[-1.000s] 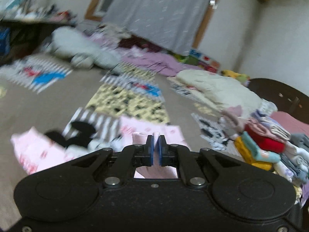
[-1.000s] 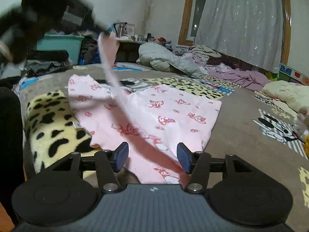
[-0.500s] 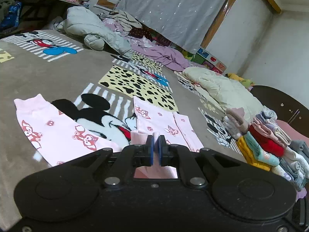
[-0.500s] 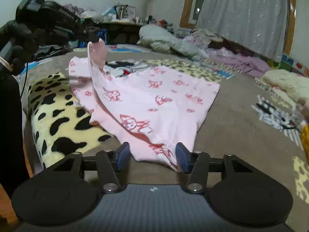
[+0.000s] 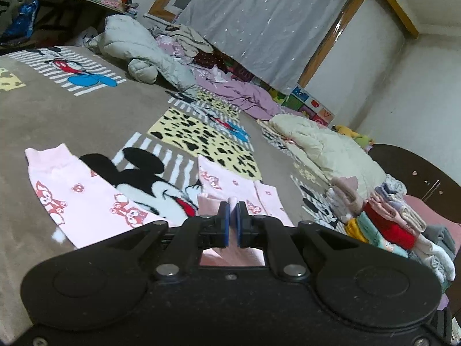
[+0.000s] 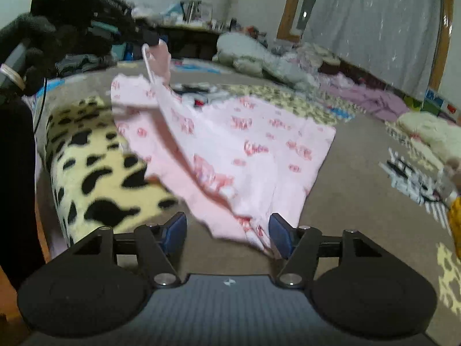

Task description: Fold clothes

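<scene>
The right wrist view is motion-blurred: the print on the pink garment (image 6: pixel 230 144) smears into red blotches, and clutter beyond it is unreadable. Its near hem drops behind the right hand-held gripper (image 6: pixel 227 232). In the left view, the left hand-held gripper (image 5: pixel 232 221) hides the garment's near part, and the picture's right edge cuts the folded pile (image 5: pixel 389 225).

Left pinched, right spread wide.
My left gripper (image 5: pixel 232 206) has its fingers (image 5: pixel 223 216) pressed together; my right gripper (image 6: pixel 227 232) holds its fingers (image 6: pixel 175 230) far apart.
</scene>
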Motion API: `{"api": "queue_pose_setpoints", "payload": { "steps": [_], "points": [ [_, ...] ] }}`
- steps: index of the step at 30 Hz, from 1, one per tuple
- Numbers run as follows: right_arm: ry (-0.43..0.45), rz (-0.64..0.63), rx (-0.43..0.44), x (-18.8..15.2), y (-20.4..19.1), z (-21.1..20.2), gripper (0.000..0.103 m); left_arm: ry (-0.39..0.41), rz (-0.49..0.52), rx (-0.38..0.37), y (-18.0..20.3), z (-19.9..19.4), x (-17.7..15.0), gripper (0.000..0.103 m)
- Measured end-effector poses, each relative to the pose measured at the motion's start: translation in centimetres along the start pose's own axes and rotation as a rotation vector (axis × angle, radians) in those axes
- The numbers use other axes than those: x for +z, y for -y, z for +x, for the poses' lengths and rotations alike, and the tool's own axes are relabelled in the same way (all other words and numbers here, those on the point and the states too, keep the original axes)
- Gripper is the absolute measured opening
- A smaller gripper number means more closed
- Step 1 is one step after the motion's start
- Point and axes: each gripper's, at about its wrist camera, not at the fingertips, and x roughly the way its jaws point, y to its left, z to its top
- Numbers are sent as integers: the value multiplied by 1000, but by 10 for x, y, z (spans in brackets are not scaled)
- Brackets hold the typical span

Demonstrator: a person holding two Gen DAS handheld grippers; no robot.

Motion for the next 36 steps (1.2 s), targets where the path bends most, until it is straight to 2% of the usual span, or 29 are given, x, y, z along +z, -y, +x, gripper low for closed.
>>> {"api": "queue_pose_setpoints", "payload": {
  "steps": [3,5,8,9,13,16,18,21,25,29,36],
  "points": [
    [70,-8,-32,4,-1,3,67,10,3,-16,6,-2,0,4],
    [-3,64,11,2,7,17,67,16,-7,-31,9,-2,2,4],
    [-28,55,25,0,8,19,68,23,-21,-56,18,1,5,4],
    [-14,48,15,1,7,17,66,24,-22,-64,23,4,7,4],
    [80,13,-24,0,2,6,67,19,-23,-98,45,22,14,4],
    [96,25,21,1,2,6,68,4,-11,-126,64,45,20,4],
    [40,28,36,-2,2,14,68,1,-6,-137,77,62,24,4],
    [56,54,58,-3,5,12,67,-8,-15,-148,91,92,29,4],
    [89,47,37,-6,5,8,67,-53,-27,-134,104,140,34,4],
    [78,55,55,-10,9,11,67,-91,-55,-116,109,179,34,4],
    [86,94,74,-10,13,10,67,-141,-23,-65,117,229,28,4]
  ]
}}
